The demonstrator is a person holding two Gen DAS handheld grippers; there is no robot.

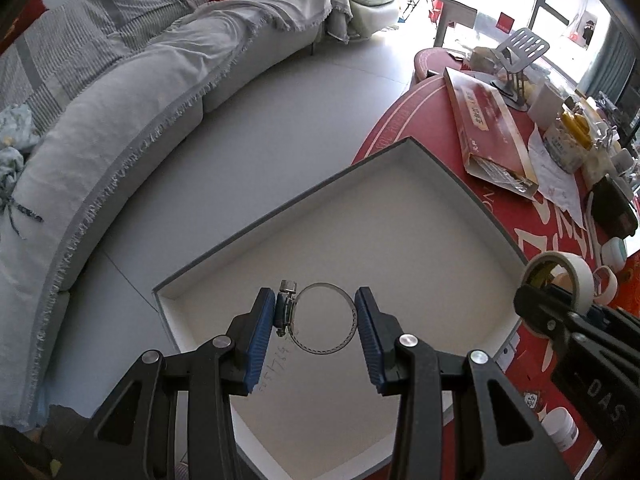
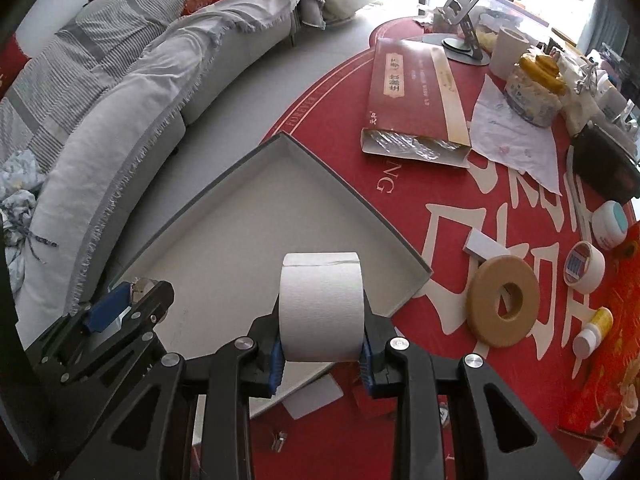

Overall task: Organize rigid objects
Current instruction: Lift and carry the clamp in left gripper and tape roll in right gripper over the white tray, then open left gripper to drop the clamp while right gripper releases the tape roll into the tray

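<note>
Both grippers hold items over the open box.

Left wrist: the left gripper [image 1: 316,316] clamps a metal hose clamp [image 1: 320,318] between its blue pads, above the white floor of the shallow box [image 1: 460,184], near its left wall. Right wrist: the right gripper [image 2: 322,350] squeezes a white tape roll [image 2: 320,304] over the box's near-right edge.
</note>
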